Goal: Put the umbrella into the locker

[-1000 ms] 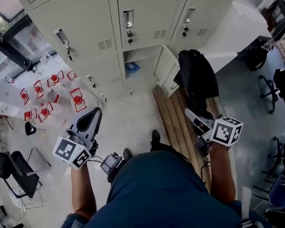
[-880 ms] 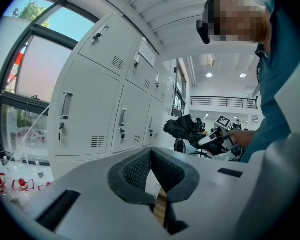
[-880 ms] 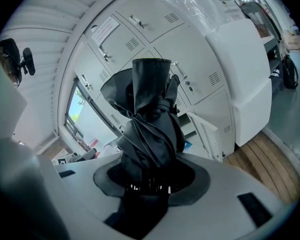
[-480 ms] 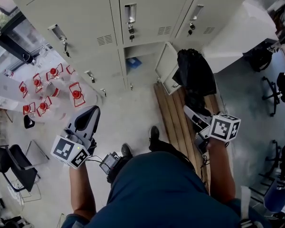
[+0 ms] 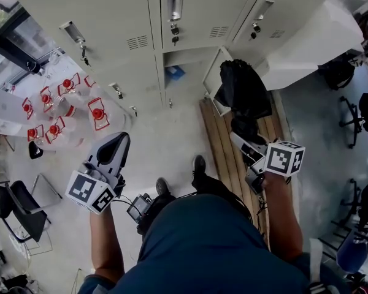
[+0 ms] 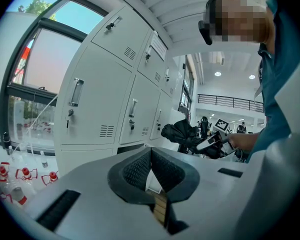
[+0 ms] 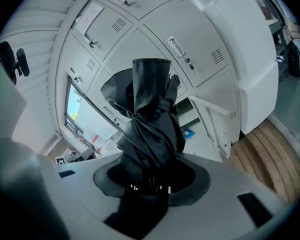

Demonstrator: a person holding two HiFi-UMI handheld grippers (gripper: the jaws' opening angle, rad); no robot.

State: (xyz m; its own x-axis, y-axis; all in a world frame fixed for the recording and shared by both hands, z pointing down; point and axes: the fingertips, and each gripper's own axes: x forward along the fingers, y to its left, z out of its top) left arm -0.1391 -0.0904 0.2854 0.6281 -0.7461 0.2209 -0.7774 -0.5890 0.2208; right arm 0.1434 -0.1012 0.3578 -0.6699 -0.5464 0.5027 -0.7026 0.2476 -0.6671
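Observation:
A folded black umbrella (image 5: 242,94) sticks out from my right gripper (image 5: 242,141), which is shut on it above a wooden bench. In the right gripper view the umbrella (image 7: 149,129) rises between the jaws and points at the lockers. The open locker (image 5: 179,72) sits low in the middle of the grey locker wall, its door (image 5: 212,81) swung out to the right, a blue item inside. My left gripper (image 5: 115,147) hangs over the floor at the left. Its pads (image 6: 151,168) meet with nothing between them.
A wooden slat bench (image 5: 224,146) runs from the lockers toward me at the right. Red-and-white bottles (image 5: 61,109) stand behind glass at the left. A white cabinet (image 5: 306,48) stands right of the lockers, office chairs (image 5: 356,112) beyond it. My shoes (image 5: 198,164) are on the floor.
Both grippers have sunk a little. The right one carried the umbrella slightly left, nearer the open locker door. The view has tilted, so the lockers sit higher in the picture.

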